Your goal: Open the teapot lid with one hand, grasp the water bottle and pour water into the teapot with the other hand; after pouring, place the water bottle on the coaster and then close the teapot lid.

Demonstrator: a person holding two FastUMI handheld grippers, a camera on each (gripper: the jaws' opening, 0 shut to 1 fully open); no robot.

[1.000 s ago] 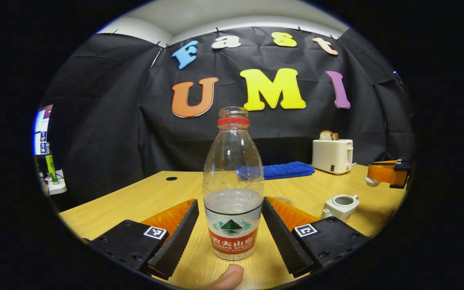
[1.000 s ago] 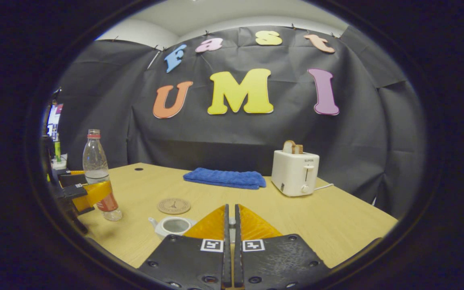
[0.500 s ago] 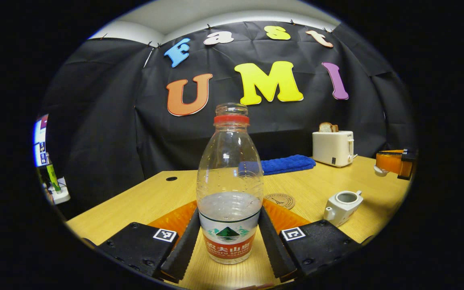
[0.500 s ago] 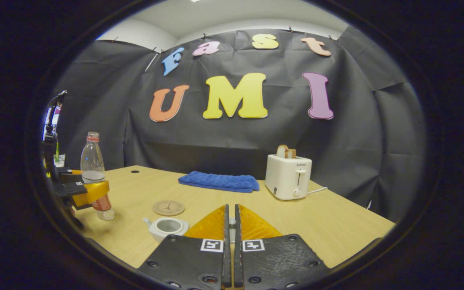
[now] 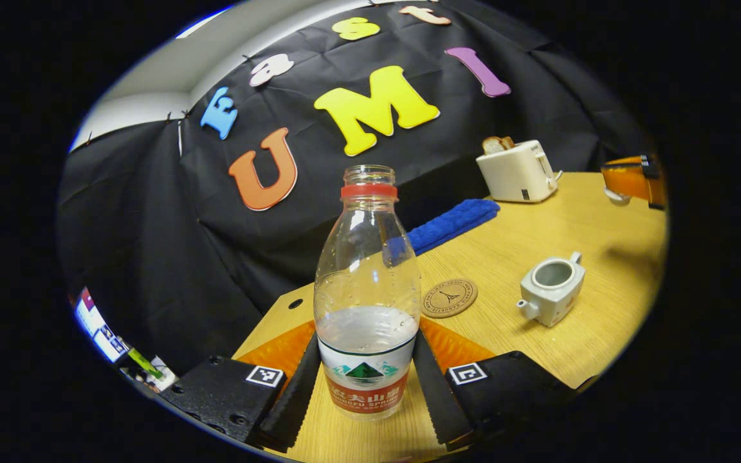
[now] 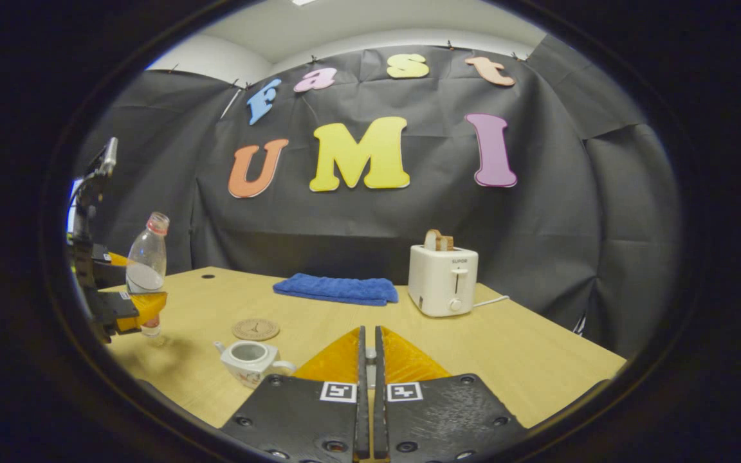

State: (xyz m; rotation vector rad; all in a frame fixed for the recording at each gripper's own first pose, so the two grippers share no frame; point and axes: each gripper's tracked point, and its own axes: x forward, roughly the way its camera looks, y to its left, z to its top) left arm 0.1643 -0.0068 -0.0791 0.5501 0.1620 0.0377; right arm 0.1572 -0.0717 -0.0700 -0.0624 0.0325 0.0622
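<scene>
Water bottle [image 5: 368, 302] pinched low on its label by the left claw [image 5: 365, 392], tilted toward the open teapot [image 5: 552, 287].

Thin clear plastic, uncapped and roughly a third full, it should feel light and give under pressure, so a hard squeeze may buckle the wall and slosh water; the labelled lower body looks the firmest, least slippery place to hold. It hangs over the desk [image 5: 525, 231] near the coaster [image 5: 449, 298]. Right claw [image 6: 368, 360] is pressed together around something small, likely the lid, though I cannot tell.
</scene>
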